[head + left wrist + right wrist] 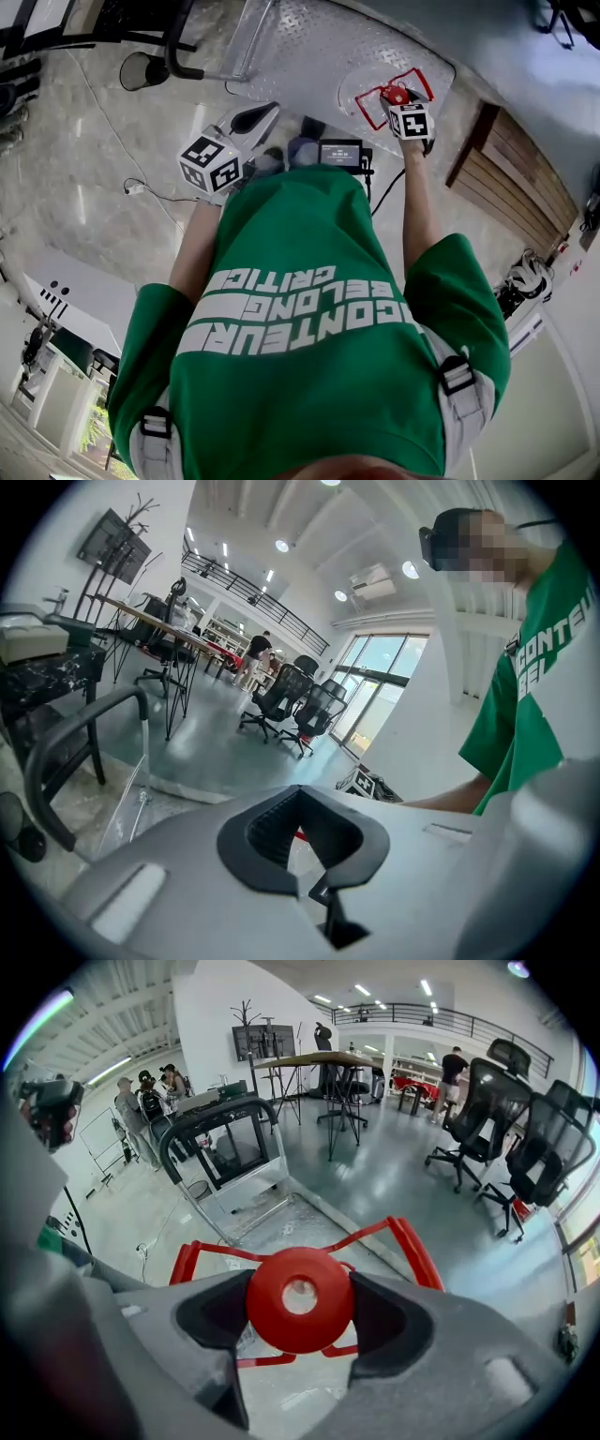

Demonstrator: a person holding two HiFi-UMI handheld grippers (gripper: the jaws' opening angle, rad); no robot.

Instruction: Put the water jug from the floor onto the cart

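Observation:
In the right gripper view, the water jug's round red cap sits between the jaws of my right gripper, which is shut on it. The jug's red carrying frame hangs below, over the cart's chequer-plate deck. Its clear body is hard to make out. The head view shows the right gripper holding the red cap above the cart deck. My left gripper is held at chest height, away from the jug. Its jaws meet with nothing between them.
The cart's black push handle rises at its far end. Office chairs and long tables stand beyond, with people at the back left. A wooden pallet lies right of the cart, and a cable runs across the floor at left.

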